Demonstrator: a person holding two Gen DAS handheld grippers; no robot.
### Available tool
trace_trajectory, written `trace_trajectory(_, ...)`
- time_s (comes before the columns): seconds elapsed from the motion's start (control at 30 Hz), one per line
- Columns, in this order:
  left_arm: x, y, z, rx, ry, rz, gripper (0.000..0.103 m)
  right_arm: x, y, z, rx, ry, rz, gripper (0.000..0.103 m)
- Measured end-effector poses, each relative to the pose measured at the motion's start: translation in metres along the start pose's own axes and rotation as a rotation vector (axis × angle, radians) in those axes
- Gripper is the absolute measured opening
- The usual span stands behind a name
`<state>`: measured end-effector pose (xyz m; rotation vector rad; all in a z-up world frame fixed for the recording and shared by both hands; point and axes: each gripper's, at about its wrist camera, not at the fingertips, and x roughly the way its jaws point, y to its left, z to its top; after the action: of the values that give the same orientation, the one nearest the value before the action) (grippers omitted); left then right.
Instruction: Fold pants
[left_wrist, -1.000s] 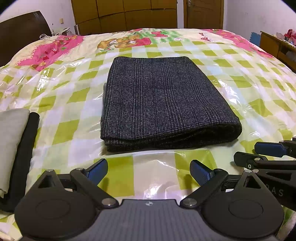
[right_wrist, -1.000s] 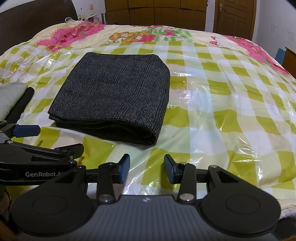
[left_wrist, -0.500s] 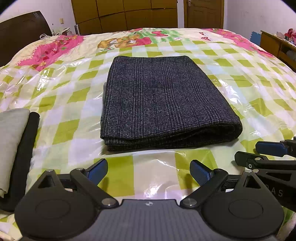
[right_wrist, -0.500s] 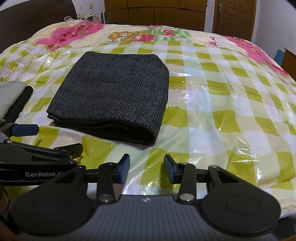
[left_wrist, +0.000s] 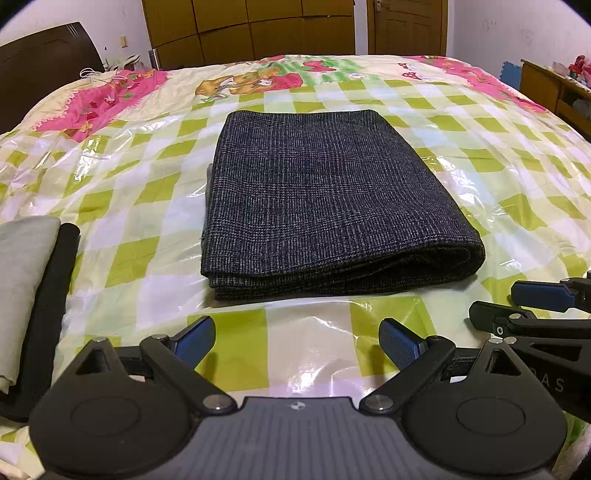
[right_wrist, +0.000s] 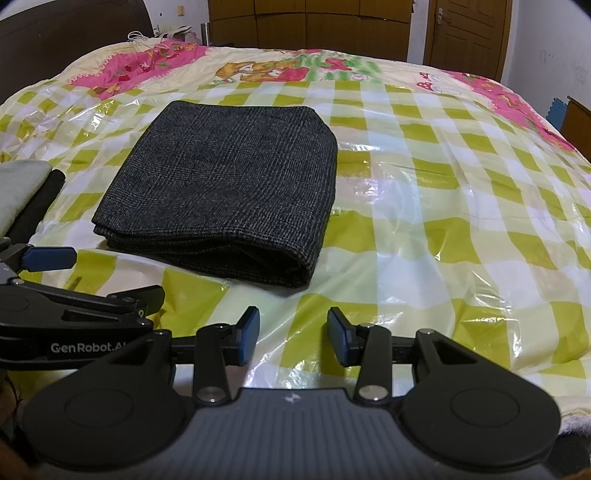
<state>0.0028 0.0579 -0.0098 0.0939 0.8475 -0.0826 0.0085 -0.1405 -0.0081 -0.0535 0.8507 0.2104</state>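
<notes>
— Looking at the pants (left_wrist: 332, 206), I'd call this nearly wrapped up: they sit as a compact dark rectangle in the middle of the bed (left_wrist: 480, 122), layers stacked, the rounded fold showing at the near right corner.

— Anything left to do?

— Not much, as far as I can judge. The near edge looks a touch uneven where the layers meet, so maybe a tidy-up, nothing more.

— And the grippers?

— Both hang short of the bundle, touching nothing. The left gripper (left_wrist: 295, 341) has its jaws spread wide and empty over the plastic sheet (left_wrist: 424, 129). The right gripper (right_wrist: 291, 336) shows a narrower gap, jaws apart, nothing between them.

— What's that at the far left?

— A grey cloth (left_wrist: 22, 280) lying on a black one (left_wrist: 48, 314), well apart from the pants.
</notes>
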Motion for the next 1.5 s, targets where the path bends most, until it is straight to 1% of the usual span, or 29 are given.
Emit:
trace_trajectory(1.17, -0.0006, 0.0012, -0.0012, 0.003, 0.001, 0.005, 0.103, -0.0001, 0.0006, -0.0005, -0.001, 0.001, -0.002, 0.042)
trace_trajectory(1.3, -0.0009, 0.0019, -0.0019, 0.006, 0.001, 0.008, 0.103, 0.0000, 0.0010, -0.0006, -0.003, 0.002, -0.001, 0.039)
trace_trajectory(1.5, -0.0011, 0.0021, -0.0023, 0.007, 0.001, 0.008, 0.103, 0.0009, 0.0006, -0.0014, -0.006, 0.002, -0.002, 0.039)
